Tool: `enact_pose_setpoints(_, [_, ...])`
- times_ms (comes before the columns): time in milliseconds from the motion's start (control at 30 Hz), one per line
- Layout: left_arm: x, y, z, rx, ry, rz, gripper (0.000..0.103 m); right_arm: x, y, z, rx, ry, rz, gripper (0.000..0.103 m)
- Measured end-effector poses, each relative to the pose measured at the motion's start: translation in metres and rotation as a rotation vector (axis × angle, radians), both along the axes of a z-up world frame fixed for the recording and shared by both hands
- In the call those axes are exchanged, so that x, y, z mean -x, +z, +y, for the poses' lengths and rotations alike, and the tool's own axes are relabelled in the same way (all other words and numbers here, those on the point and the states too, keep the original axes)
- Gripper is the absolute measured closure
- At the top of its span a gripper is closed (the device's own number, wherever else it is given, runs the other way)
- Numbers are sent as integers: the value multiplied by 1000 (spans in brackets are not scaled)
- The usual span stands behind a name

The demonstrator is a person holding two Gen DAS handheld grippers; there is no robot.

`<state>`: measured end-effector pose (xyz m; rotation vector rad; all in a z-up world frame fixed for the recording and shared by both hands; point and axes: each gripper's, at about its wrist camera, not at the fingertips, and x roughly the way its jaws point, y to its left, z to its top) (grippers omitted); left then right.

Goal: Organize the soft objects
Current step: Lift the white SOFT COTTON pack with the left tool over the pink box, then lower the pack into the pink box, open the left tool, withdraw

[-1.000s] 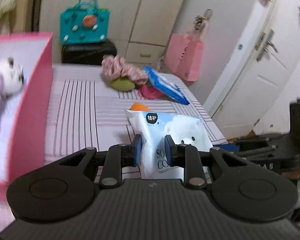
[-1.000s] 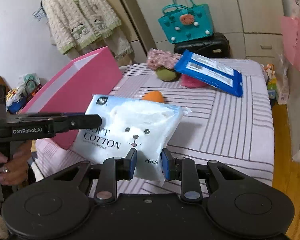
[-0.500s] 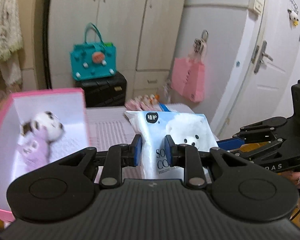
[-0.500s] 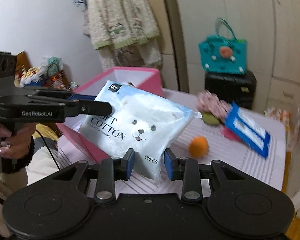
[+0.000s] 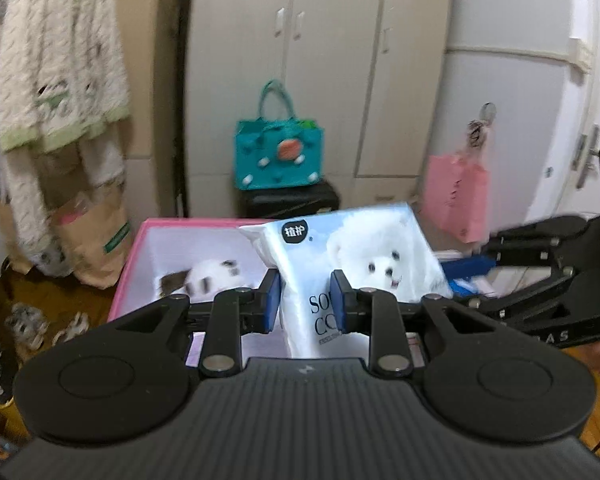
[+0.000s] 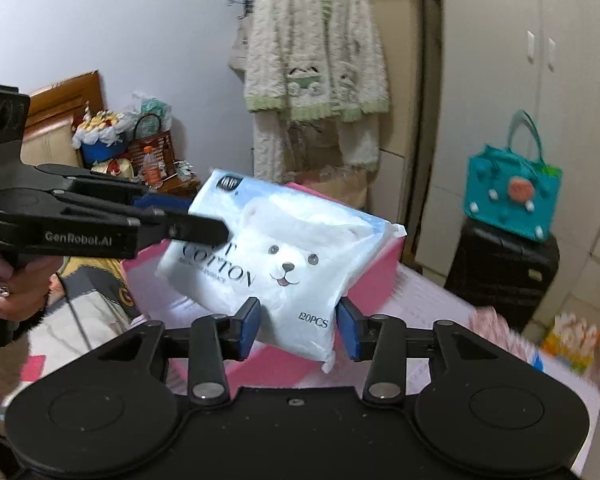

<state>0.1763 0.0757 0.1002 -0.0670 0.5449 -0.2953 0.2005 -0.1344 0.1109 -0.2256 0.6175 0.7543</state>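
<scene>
A white and blue pack of soft cotton tissues (image 5: 352, 256) with a bear face hangs in the air over the pink box (image 5: 140, 240). My left gripper (image 5: 305, 306) is shut on one end of the pack. My right gripper (image 6: 298, 326) holds the other end (image 6: 284, 264) between its blue pads, the jaws wider apart than a moment ago. The left gripper also shows from the side in the right wrist view (image 6: 180, 224). A white plush toy (image 5: 208, 276) lies inside the box.
The pink box (image 6: 372, 276) stands on the striped bed (image 6: 424, 292). A teal handbag (image 5: 280, 152) sits on a black case (image 6: 500, 264) by the wardrobe. A fluffy cardigan (image 6: 312, 40) hangs on the wall. A pink paper bag (image 5: 456, 196) hangs by the door.
Both grippers have lifted the tissue pack off the bed and carried it left to above the pink box. The right jaws have widened around the pack.
</scene>
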Motion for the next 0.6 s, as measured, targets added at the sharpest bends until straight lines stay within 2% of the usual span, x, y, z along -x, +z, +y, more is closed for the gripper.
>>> enact_pose_setpoints(133, [-26, -14, 24, 39, 7, 147, 78, -24, -5, 29, 91, 35, -72, 54])
enact_pose_setpoints(200, [-41, -22, 33, 55, 19, 218, 78, -39, -8, 39, 123, 60, -54, 68])
enact_pose_setpoints(300, [-60, -36, 48, 78, 41, 304, 78, -62, -15, 50, 156, 85, -19, 77])
enact_pose_setpoints(433, [-79, -57, 57, 119, 20, 428, 78, -76, -22, 63, 218, 146, -20, 77])
enact_pose_setpoints(600, [-87, -76, 42, 126, -73, 514, 79, -92, -28, 81, 321, 222, -32, 77])
